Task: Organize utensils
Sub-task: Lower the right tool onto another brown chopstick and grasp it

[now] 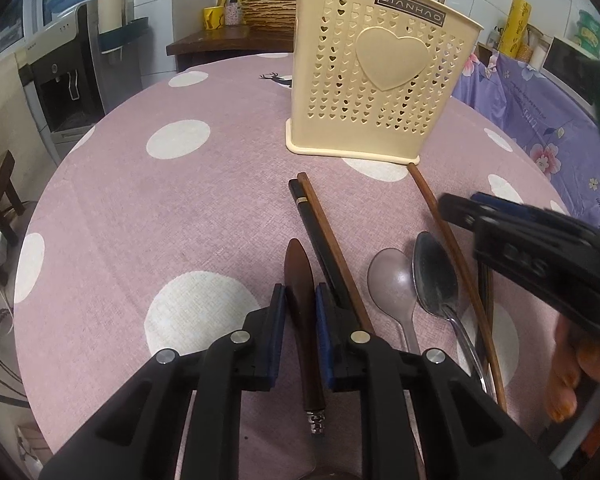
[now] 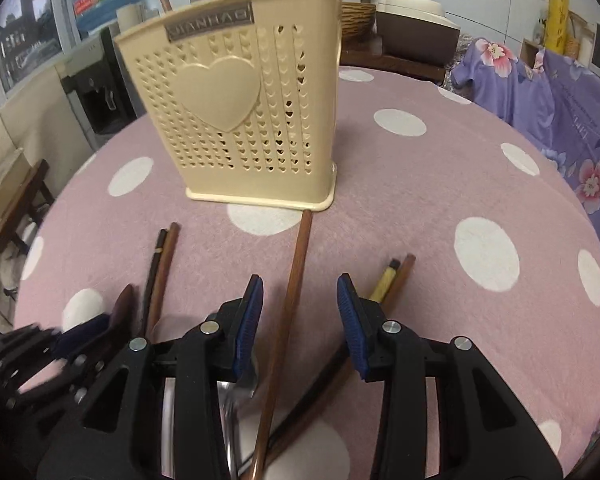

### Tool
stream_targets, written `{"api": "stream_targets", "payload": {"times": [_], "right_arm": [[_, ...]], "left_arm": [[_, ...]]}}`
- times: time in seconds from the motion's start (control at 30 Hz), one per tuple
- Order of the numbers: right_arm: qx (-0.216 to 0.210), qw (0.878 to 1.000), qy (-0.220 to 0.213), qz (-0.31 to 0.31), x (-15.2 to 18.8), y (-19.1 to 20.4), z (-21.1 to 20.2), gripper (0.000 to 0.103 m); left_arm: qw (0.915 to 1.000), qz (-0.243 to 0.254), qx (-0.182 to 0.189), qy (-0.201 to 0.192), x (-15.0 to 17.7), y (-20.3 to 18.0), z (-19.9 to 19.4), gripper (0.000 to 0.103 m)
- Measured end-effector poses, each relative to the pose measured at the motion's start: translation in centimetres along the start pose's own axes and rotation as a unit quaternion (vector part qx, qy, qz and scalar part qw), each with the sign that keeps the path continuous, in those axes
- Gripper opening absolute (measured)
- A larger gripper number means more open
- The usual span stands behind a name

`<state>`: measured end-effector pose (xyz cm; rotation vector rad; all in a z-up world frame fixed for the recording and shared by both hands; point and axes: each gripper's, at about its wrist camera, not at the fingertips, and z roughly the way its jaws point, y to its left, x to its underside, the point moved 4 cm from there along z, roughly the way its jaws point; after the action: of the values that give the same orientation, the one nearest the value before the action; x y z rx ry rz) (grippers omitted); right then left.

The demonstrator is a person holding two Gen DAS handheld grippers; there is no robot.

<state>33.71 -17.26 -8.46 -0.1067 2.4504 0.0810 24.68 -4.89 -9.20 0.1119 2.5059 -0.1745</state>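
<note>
Wooden knife handle (image 1: 300, 300) sits pinched between our left gripper (image 1: 300, 308) jaws, flat on the polka-dot tabletop (image 1: 140, 200). Just right of them we count two chopsticks (image 1: 320, 232), two spoons (image 1: 436, 276), another chopstick (image 2: 288, 320). Our right gripper (image 2: 300, 320) jaws gape around it, gripping nothing. Ahead stands one cream holder (image 1: 376, 80), labelled JIANHAO.

Both wrist views low, facing holder (image 1: 374, 80)
</note>
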Motion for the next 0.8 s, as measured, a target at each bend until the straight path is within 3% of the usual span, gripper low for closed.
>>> {"api": "stream_targets", "payload": {"times": [0.2, 0.4, 0.63, 0.8], "right_arm": [[0.011, 0.999, 0.031, 0.001, -0.9, 0.5, 2.9, 0.029], [0.022, 0.999, 0.022, 0.011, -1.6, 0.5, 3.7, 0.026], [0.032, 0.999, 0.015, 0.014, -1.9, 0.3, 3.9, 0.009], [0.015, 0.999, 0.018, 0.024, -1.8, -0.1, 3.6, 0.008]], "left_arm": [[1.0, 0.002, 0.003, 0.004, -0.1, 0.0, 0.1, 0.016], [1.0, 0.003, 0.001, 0.005, -0.1, 0.0, 0.1, 0.016], [1.0, 0.003, 0.003, 0.007, -0.3, 0.2, 0.2, 0.016], [1.0, 0.006, -0.001, 0.007, -0.4, 0.0, 0.4, 0.016]]}}
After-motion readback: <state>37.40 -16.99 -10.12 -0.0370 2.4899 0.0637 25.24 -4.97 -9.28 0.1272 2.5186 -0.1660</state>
